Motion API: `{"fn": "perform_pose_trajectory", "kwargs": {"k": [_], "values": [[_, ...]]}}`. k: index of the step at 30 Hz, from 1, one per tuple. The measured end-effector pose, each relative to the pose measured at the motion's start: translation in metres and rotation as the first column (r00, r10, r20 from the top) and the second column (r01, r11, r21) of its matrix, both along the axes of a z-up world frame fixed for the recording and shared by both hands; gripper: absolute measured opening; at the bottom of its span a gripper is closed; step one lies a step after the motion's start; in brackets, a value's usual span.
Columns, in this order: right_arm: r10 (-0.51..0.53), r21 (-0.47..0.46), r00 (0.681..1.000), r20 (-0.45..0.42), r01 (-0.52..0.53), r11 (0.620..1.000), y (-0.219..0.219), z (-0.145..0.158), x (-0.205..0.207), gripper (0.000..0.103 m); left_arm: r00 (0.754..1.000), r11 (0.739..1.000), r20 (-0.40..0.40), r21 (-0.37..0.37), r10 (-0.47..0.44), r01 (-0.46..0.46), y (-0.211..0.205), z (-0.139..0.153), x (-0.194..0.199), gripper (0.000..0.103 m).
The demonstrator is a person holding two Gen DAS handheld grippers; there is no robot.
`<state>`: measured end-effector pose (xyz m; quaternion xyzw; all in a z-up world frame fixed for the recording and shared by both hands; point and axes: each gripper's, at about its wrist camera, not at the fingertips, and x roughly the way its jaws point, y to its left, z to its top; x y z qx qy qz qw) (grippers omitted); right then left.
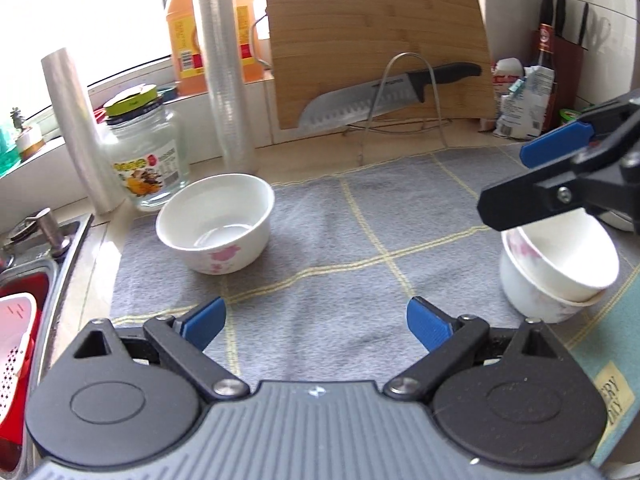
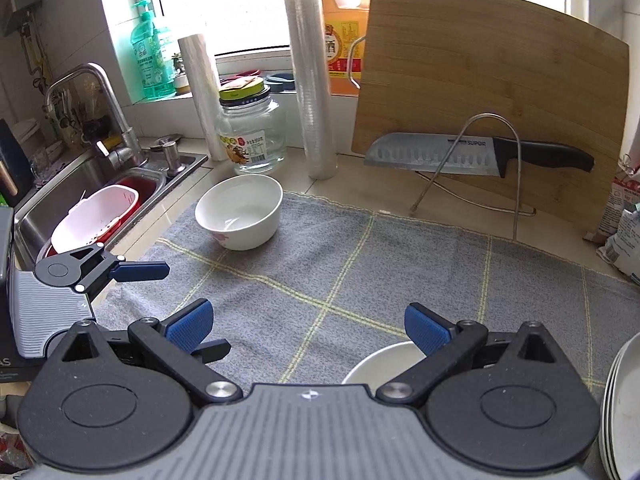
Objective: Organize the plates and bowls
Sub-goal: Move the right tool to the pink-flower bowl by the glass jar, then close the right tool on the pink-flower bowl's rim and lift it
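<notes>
A white bowl with pink flowers (image 1: 216, 228) (image 2: 240, 210) stands upright at the far left of the grey checked mat (image 1: 340, 240). Two more such bowls, nested and with the upper one tilted (image 1: 556, 272), sit at the mat's right. My left gripper (image 1: 316, 316) hovers open over the bare mat, short of the lone bowl. My right gripper (image 2: 307, 318) is open too, with nothing between its pads. In the left wrist view the right gripper (image 1: 516, 176) hangs just above the nested bowls. A bowl rim (image 2: 380, 360) shows under its right finger. White plates (image 2: 624, 400) are stacked at the right edge.
A wooden cutting board (image 2: 492, 92) and a knife (image 2: 460, 154) on a wire rack stand at the back. A glass jar (image 2: 252, 136), film rolls (image 2: 202, 96) and a cup stack (image 2: 312, 80) crowd the back left. The sink (image 2: 80, 184) holds a white colander.
</notes>
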<state>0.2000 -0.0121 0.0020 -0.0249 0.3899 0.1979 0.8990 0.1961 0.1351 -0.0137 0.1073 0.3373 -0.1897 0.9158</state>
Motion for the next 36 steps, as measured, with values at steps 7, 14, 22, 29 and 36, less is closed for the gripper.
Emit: {"fn": "perform_pose_trajectory", "kwargs": {"k": [7,14,22,29,36], "values": [[0.096,0.002,0.995,-0.005,-0.096,0.995,0.034,-0.004,0.028,0.103,0.992,0.992,0.03,0.008,0.126,-0.126,0.036,-0.016,0.026,0.097],[0.14,0.017,0.987,-0.072,-0.139,0.99,0.058,-0.019,0.068,0.103,0.989,0.989,0.044,0.002,0.145,-0.145,0.048,-0.029,0.052,0.097],[0.2,-0.019,0.975,-0.093,-0.202,0.979,0.084,-0.025,0.11,0.103,0.989,0.991,0.058,-0.009,0.133,-0.132,0.049,-0.039,0.077,0.097],[0.228,-0.008,0.965,-0.126,-0.231,0.973,0.099,-0.039,0.141,0.101,0.994,0.996,0.061,-0.004,0.091,-0.091,0.043,-0.044,0.088,0.097],[0.25,-0.02,0.958,-0.142,-0.255,0.967,0.112,-0.048,0.164,0.094,0.996,0.998,0.067,-0.023,0.055,-0.054,0.04,-0.042,0.093,0.096]]}}
